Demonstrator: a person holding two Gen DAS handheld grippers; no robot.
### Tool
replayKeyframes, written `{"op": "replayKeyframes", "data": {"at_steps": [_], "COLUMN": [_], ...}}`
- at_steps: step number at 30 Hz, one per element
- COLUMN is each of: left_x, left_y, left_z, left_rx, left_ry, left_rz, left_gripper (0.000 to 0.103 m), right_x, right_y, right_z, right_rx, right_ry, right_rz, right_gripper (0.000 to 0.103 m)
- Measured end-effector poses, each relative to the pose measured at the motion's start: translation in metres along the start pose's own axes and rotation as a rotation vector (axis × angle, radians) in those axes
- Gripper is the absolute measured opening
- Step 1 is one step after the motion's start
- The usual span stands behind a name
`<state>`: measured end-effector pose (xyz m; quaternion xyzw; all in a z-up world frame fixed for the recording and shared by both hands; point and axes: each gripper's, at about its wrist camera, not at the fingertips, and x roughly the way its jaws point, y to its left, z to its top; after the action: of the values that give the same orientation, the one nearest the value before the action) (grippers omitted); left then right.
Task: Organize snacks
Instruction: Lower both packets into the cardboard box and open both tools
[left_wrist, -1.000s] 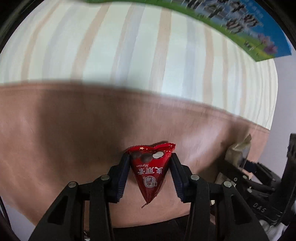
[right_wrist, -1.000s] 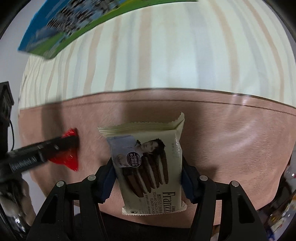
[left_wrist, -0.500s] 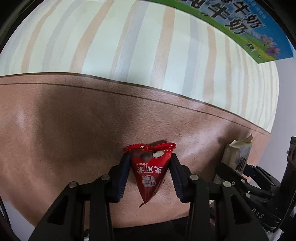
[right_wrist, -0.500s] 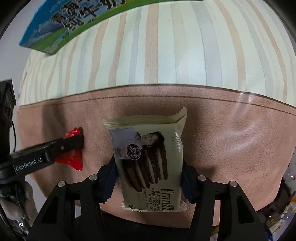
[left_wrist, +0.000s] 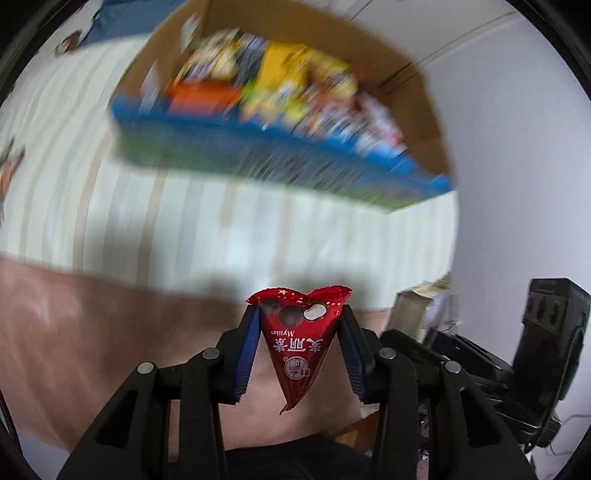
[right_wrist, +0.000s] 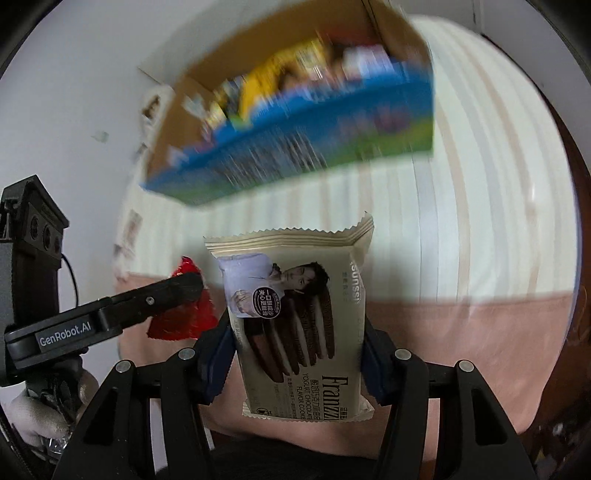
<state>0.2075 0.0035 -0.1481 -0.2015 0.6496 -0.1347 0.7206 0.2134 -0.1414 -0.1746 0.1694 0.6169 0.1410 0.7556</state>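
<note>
My left gripper (left_wrist: 298, 334) is shut on a red triangular Mylikes snack packet (left_wrist: 297, 345), held in the air over the bed. My right gripper (right_wrist: 297, 350) is shut on a cream Franzzi cookie packet (right_wrist: 295, 321). In the right wrist view the left gripper (right_wrist: 184, 288) and its red packet (right_wrist: 188, 317) are just to the left. In the left wrist view the cookie packet (left_wrist: 417, 306) shows edge-on at the right. Ahead, blurred, stands an open cardboard box with blue and green sides (left_wrist: 288, 166), also in the right wrist view (right_wrist: 295, 147), holding several colourful snacks.
A striped cream sheet (left_wrist: 184, 221) and a pink-brown blanket (left_wrist: 92, 332) cover the bed under the grippers. A white wall (left_wrist: 517, 166) is on the right in the left wrist view. A gloved hand (right_wrist: 33, 417) holds the left gripper.
Both views have swung upward: the box of snacks, before only an edge at the top, now fills the upper part. Both grippers still hold their packets.
</note>
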Motion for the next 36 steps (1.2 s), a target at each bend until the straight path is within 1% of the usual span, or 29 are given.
{"op": "replayKeyframes", "data": {"at_steps": [2, 5, 7, 10, 12, 13, 15, 18, 19, 20, 23, 25, 28, 29, 30, 31, 32, 34, 35, 36], "left_x": [-0.025, -0.046, -0.055, -0.054, -0.059, -0.053, -0.04, -0.022, -0.012, -0.009, 0.009, 0.018, 0.025, 0.026, 0.027, 0.028, 0.026, 0.024, 0.022, 0.02], "left_y": [-0.005, -0.012, -0.017, -0.017, -0.006, -0.002, 0.006, 0.018, 0.023, 0.025, 0.036, 0.042, 0.048, 0.049, 0.049, 0.049, 0.048, 0.048, 0.047, 0.046], "left_z": [0.027, 0.066, 0.099, 0.142, 0.161, 0.174, 0.189, 0.2, 0.203, 0.202, 0.203, 0.203, 0.2, 0.199, 0.198, 0.197, 0.195, 0.194, 0.194, 0.194], "left_rx": [0.023, 0.053, 0.06, 0.066, 0.058, 0.051, 0.035, 0.024, 0.021, 0.02, 0.017, 0.009, 0.005, 0.005, 0.006, 0.017, 0.022, 0.03, 0.033, 0.038], "left_ry": [-0.028, -0.083, -0.108, -0.12, -0.116, -0.106, -0.084, -0.049, -0.032, -0.02, 0.012, 0.029, 0.054, 0.061, 0.061, 0.057, 0.052, 0.031, 0.023, 0.013], "left_rz": [-0.035, -0.021, -0.021, 0.009, 0.027, 0.044, 0.057, 0.094, 0.117, 0.128, 0.162, 0.164, 0.167, 0.171, 0.178, 0.195, 0.213, 0.235, 0.242, 0.25], "left_gripper": [0.039, 0.039, 0.039, 0.039, 0.039, 0.039, 0.039, 0.039, 0.039, 0.039, 0.038, 0.038, 0.04, 0.04, 0.04, 0.041, 0.044, 0.056, 0.07, 0.08], "right_x": [-0.017, -0.045, -0.055, -0.061, -0.058, -0.053, -0.043, -0.02, -0.013, 0.001, 0.019, 0.03, 0.05, 0.055, 0.058, 0.058, 0.058, 0.056, 0.054, 0.052], "right_y": [0.007, 0.014, 0.017, 0.015, 0.012, 0.013, 0.012, 0.013, 0.011, 0.013, 0.009, 0.004, -0.002, -0.005, -0.008, -0.009, -0.009, -0.01, -0.01, -0.007], "right_z": [0.023, 0.065, 0.093, 0.136, 0.162, 0.174, 0.193, 0.212, 0.217, 0.217, 0.221, 0.221, 0.221, 0.222, 0.221, 0.22, 0.219, 0.218, 0.217, 0.216], "right_rx": [-0.015, -0.039, -0.051, -0.061, -0.058, -0.063, -0.078, -0.074, -0.071, -0.068, -0.058, -0.046, -0.024, -0.009, -0.006, -0.01, -0.018, -0.014, -0.016, -0.024], "right_ry": [-0.036, -0.097, -0.133, -0.168, -0.174, -0.173, -0.17, -0.141, -0.131, -0.122, -0.102, -0.083, -0.015, 0.002, 0.009, 0.008, 0.005, 0.004, 0.003, 0.001], "right_rz": [0.016, 0.021, 0.011, -0.022, -0.044, -0.066, -0.117, -0.146, -0.154, -0.155, -0.162, -0.158, -0.156, -0.157, -0.163, -0.183, -0.211, -0.213, -0.217, -0.225], "right_gripper": [0.061, 0.061, 0.061, 0.061, 0.061, 0.061, 0.061, 0.061, 0.061, 0.061, 0.061, 0.061, 0.065, 0.075, 0.09, 0.096, 0.098, 0.098, 0.098, 0.098]}}
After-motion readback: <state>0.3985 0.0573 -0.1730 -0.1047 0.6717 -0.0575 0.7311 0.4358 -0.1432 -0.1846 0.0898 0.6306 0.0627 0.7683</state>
